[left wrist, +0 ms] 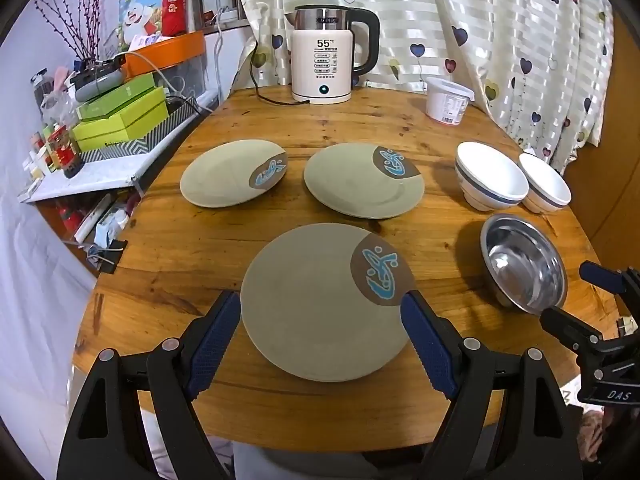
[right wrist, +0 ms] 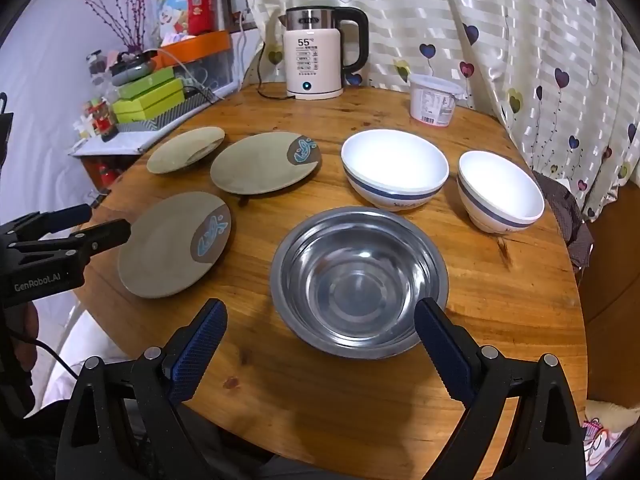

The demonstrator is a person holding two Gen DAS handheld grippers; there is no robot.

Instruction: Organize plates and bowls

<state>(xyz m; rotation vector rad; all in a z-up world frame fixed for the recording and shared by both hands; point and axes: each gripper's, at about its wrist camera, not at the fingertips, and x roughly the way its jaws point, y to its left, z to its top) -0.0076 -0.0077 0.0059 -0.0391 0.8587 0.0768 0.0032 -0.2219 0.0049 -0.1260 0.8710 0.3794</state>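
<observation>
Three beige plates with blue fish patches lie apart on the round wooden table (left wrist: 168,256): a near plate (left wrist: 320,304) (right wrist: 172,246), a far left plate (left wrist: 232,172) (right wrist: 184,150) and a far middle plate (left wrist: 360,182) (right wrist: 260,164). A steel bowl (left wrist: 524,264) (right wrist: 358,280) sits at the right front, with two white blue-banded bowls (right wrist: 394,168) (right wrist: 500,190) behind it. My left gripper (left wrist: 322,304) is open, its fingers on either side of the near plate. My right gripper (right wrist: 320,312) is open and empty, its fingers on either side of the steel bowl's near rim.
A white electric kettle (left wrist: 324,56) and a white lidded tub (left wrist: 448,100) stand at the table's far edge. A cluttered shelf with green boxes (left wrist: 120,116) adjoins the table's left side. A heart-patterned curtain (left wrist: 500,40) hangs behind.
</observation>
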